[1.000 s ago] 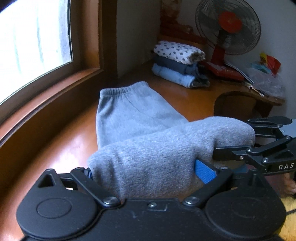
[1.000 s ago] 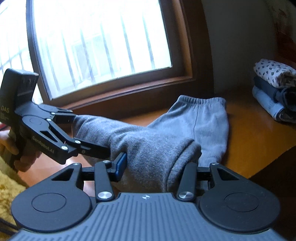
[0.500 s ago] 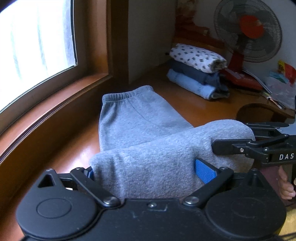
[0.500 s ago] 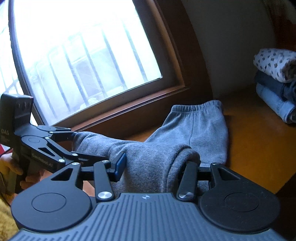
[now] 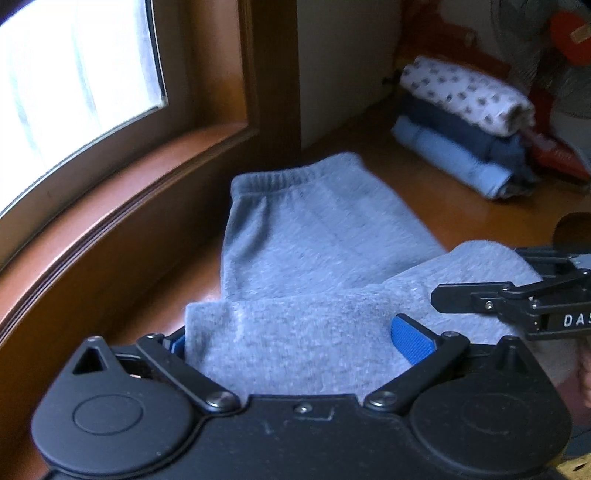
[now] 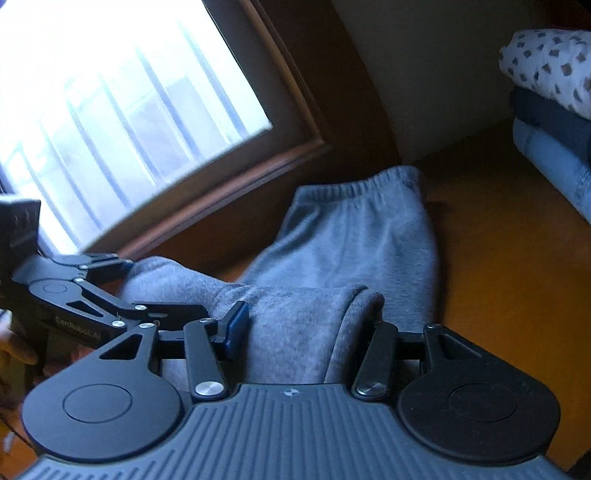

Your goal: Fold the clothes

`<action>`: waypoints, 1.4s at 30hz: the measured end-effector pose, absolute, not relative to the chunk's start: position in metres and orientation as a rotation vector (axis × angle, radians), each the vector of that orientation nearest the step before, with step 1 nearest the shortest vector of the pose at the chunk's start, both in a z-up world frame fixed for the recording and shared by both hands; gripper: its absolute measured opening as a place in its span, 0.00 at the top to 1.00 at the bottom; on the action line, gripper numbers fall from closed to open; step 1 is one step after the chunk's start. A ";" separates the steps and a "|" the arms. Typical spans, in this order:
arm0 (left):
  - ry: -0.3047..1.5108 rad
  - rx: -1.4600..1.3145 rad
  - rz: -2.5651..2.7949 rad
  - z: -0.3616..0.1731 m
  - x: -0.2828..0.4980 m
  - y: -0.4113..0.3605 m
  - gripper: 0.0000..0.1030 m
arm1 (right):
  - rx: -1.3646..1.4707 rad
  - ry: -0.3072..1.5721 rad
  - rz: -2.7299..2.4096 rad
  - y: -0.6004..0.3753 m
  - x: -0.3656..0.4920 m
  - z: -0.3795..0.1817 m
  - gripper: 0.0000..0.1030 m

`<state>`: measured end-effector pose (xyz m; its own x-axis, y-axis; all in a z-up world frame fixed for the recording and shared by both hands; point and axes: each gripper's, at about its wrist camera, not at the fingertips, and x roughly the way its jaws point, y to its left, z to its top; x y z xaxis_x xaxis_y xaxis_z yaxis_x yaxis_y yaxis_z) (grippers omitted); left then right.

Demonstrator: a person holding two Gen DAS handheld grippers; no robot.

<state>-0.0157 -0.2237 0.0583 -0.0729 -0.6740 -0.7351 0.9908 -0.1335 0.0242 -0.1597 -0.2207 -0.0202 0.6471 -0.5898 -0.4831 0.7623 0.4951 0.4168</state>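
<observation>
Grey sweatpants [image 5: 317, 236] lie on the wooden table [image 5: 450, 218], elastic waistband at the far end by the window corner. Their near end is lifted and doubled back over the flat part. My left gripper [image 5: 291, 339] is shut on the left side of that lifted end, cloth bunched between its blue pads. In the right wrist view my right gripper [image 6: 306, 325] is shut on the other side of the sweatpants [image 6: 354, 240]. Each gripper shows in the other's view: the right gripper [image 5: 517, 306] at the right edge, the left gripper [image 6: 92, 295] at the left.
A stack of three folded clothes [image 5: 469, 125] sits at the back right, also seen as the stack [image 6: 554, 92]. A red fan [image 5: 569, 29] stands behind it. A window [image 5: 74, 74] with a wooden sill runs along the left. Bare table [image 6: 517, 277] lies right of the sweatpants.
Both grippers have carried the lifted end forward toward the waistband. The waistband and the folded stack now look closer and larger.
</observation>
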 end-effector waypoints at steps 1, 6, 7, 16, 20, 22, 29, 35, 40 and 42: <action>0.596 0.720 -1.577 0.055 -0.015 -0.229 0.00 | 0.636 0.308 -0.834 -0.223 -0.157 -0.023 0.50; 0.646 0.709 -1.549 0.043 -0.010 -0.249 0.00 | 0.602 0.319 -0.825 -0.232 -0.154 -0.032 0.50; 0.652 0.704 -1.546 0.042 -0.010 -0.251 0.00 | 0.602 0.315 -0.822 -0.233 -0.155 -0.033 0.50; 0.670 0.652 -1.517 0.038 -0.010 -0.247 0.00 | 0.583 0.286 -0.813 -0.237 -0.159 -0.039 0.50; 0.685 0.608 -1.532 0.048 -0.005 -0.240 0.00 | 0.617 0.250 -0.797 -0.237 -0.167 -0.035 0.47; 0.703 0.566 -1.536 0.058 0.001 -0.235 0.00 | 0.639 0.216 -0.799 -0.231 -0.177 -0.029 0.43; 0.629 0.464 -1.522 0.095 0.019 -0.207 0.00 | 0.597 0.189 -0.982 -0.194 -0.203 -0.011 0.13; 0.512 0.482 -1.547 0.106 0.021 -0.171 0.00 | 0.558 0.216 -1.079 -0.151 -0.210 0.005 0.13; 0.474 0.572 -1.611 0.085 0.013 -0.137 0.00 | 0.569 0.247 -1.122 -0.112 -0.210 0.001 0.13; 0.467 0.613 -1.631 0.074 0.009 -0.123 0.00 | 0.565 0.263 -1.154 -0.096 -0.208 -0.004 0.13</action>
